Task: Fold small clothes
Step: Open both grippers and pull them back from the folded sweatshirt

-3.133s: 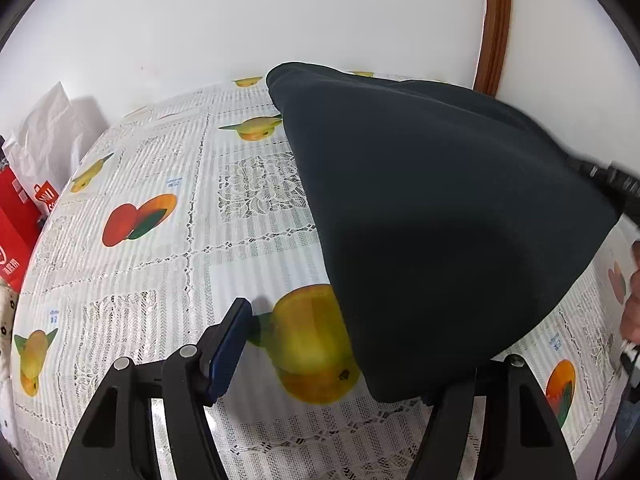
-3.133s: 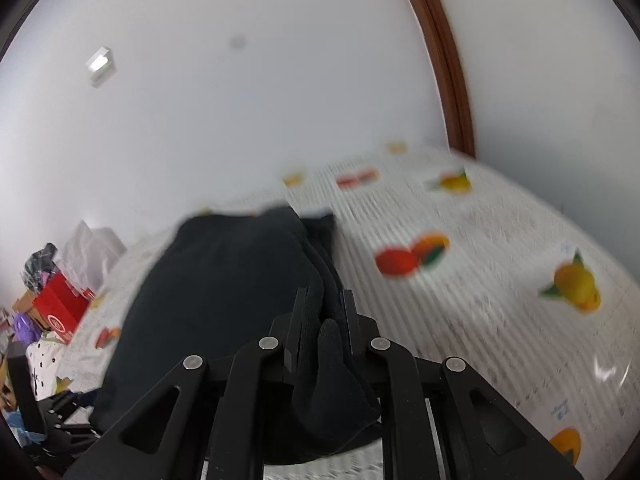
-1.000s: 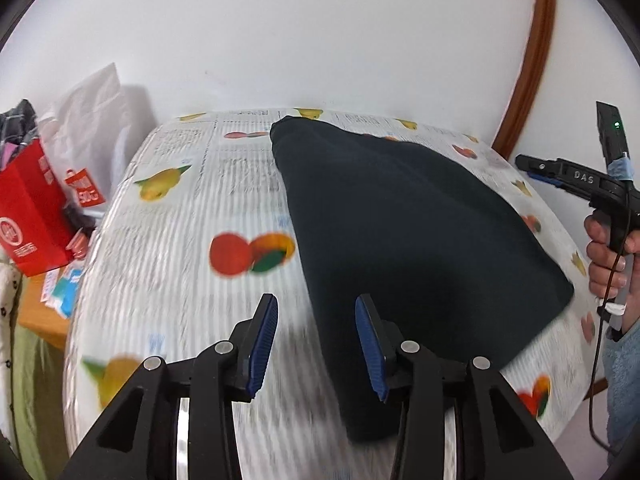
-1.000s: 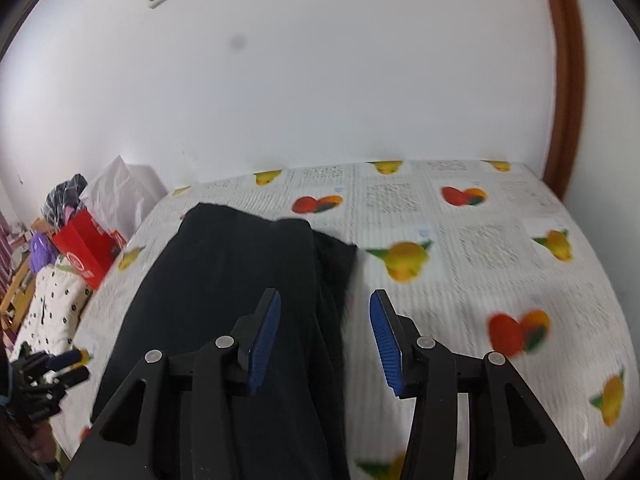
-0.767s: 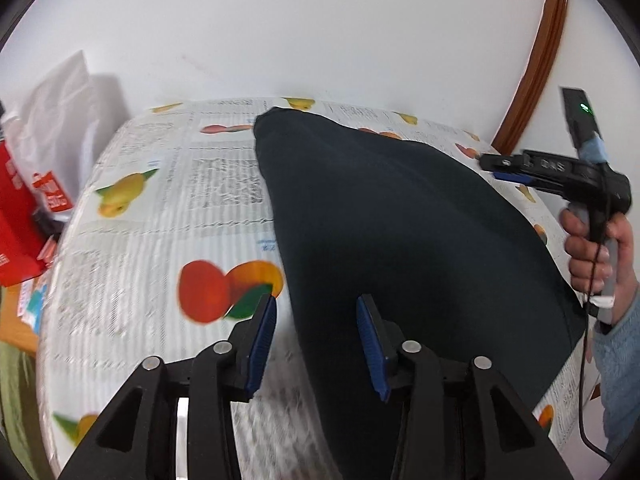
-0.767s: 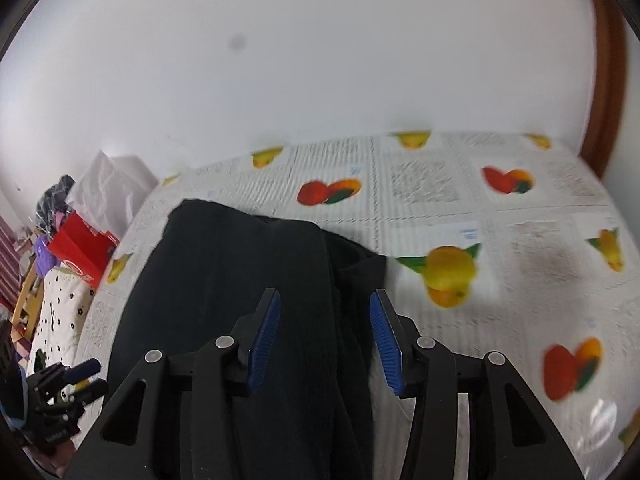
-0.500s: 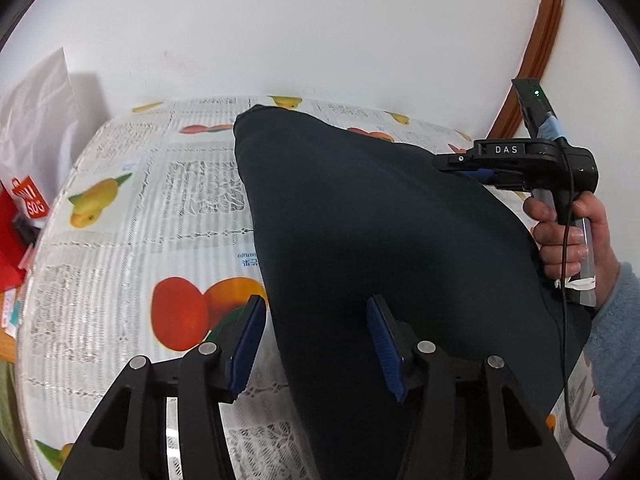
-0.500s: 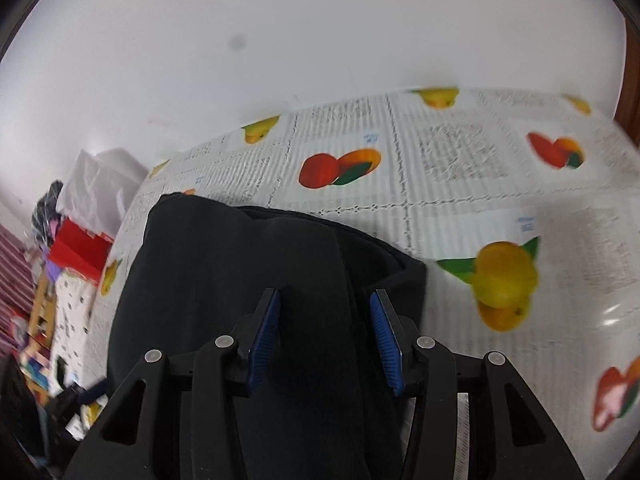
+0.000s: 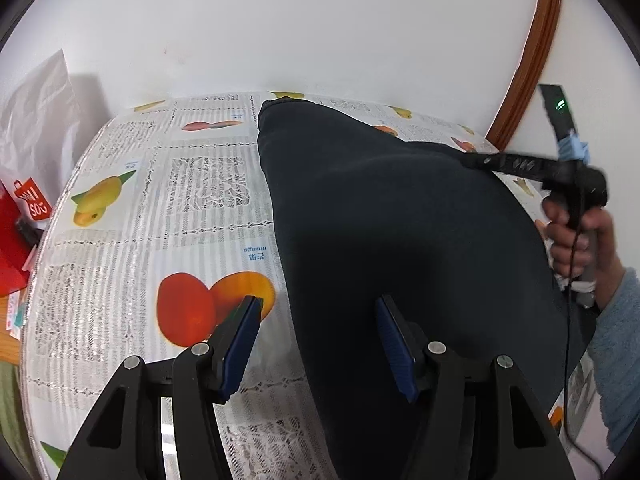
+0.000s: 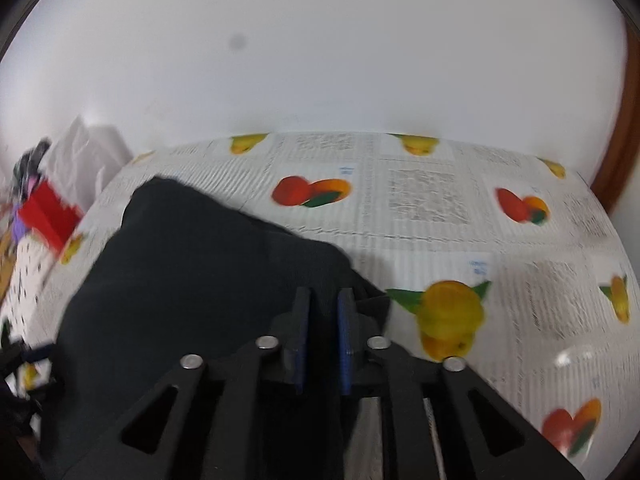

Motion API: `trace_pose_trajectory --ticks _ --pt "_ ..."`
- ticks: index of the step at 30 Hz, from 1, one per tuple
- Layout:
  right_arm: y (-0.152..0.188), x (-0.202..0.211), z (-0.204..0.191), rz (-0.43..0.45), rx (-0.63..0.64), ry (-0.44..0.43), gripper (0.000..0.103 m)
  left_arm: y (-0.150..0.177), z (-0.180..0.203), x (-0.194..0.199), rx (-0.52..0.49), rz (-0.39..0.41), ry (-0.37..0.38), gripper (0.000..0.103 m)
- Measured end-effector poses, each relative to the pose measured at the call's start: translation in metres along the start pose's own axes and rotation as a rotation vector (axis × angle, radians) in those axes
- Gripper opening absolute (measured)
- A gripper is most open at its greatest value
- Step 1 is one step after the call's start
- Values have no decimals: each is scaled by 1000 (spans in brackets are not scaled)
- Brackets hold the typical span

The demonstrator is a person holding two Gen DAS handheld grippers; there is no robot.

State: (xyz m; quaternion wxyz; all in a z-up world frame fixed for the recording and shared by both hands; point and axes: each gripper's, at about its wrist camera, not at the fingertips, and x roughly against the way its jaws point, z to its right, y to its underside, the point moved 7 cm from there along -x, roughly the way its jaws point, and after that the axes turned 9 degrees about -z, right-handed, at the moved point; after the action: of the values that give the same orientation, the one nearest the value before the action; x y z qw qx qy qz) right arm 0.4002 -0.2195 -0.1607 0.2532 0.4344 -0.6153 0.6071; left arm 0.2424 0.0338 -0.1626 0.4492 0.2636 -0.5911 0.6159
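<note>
A dark navy garment (image 9: 392, 240) lies folded on the fruit-print tablecloth (image 9: 160, 208). My left gripper (image 9: 318, 322) is open, its blue pads astride the garment's left edge near the front. In the right wrist view the garment (image 10: 200, 272) fills the lower left. My right gripper (image 10: 323, 312) has its jaws nearly together on the garment's right edge, with dark cloth between the pads. The right gripper also shows in the left wrist view (image 9: 472, 160), at the garment's far right side.
A white plastic bag (image 9: 36, 120) and a red bag (image 9: 20, 232) stand off the table's left side. A white wall and a brown wooden door frame (image 9: 524, 56) are behind the table. The table edge (image 9: 32, 288) curves close on the left.
My right gripper went down to the garment's right edge and its jaws closed from wide open to nearly shut on the cloth. My left gripper moved closer and stayed open.
</note>
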Motion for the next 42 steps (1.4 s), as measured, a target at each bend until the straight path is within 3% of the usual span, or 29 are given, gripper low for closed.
trace_pose_trajectory --ticks 3,5,9,10,11,12,14,16,18,20,22,27,32,36,38,42 --pt "8 22 9 -9 -68 -67 26 5 0 7 1 2 -8 58" --pt "16 30 10 -28 -65 -109 41 9 1 12 -1 7 -11 57" --pt "31 25 -1 -71 -68 -178 45 16 2 13 -2 3 -20 56" --pt "33 15 -3 -97 -64 -169 34 17 2 13 -3 4 -29 56" --pt "34 11 -4 -97 -62 -180 3 18 3 12 -3 4 -41 56" --pt "33 11 -6 -84 -53 -207 5 18 2 12 -2 2 -51 58" --pt "26 34 -5 65 -24 -244 4 19 2 12 1 -1 -58 58" --pt "29 35 -8 114 33 -192 4 20 3 14 -6 -3 -63 58" --pt "40 4 -6 -15 32 -77 4 20 4 15 -8 -6 -70 58" --pt "38 7 -6 -5 33 -38 5 21 3 17 -6 -10 -90 58" --pt "35 23 4 7 -13 62 10 24 2 20 -6 -6 -95 57" --pt "58 63 20 -4 -51 70 12 40 1 35 6 12 -67 57" --pt "107 97 24 20 -80 10 35 61 2 45 0 10 -62 57" --pt "158 103 17 -12 -51 -11 35 75 1 52 -11 16 -86 57" --pt "177 102 20 -46 -54 19 35 86 2 59 -34 23 -84 57" --pt "199 131 28 0 -90 25 35 111 5 63 -83 -1 -116 57"
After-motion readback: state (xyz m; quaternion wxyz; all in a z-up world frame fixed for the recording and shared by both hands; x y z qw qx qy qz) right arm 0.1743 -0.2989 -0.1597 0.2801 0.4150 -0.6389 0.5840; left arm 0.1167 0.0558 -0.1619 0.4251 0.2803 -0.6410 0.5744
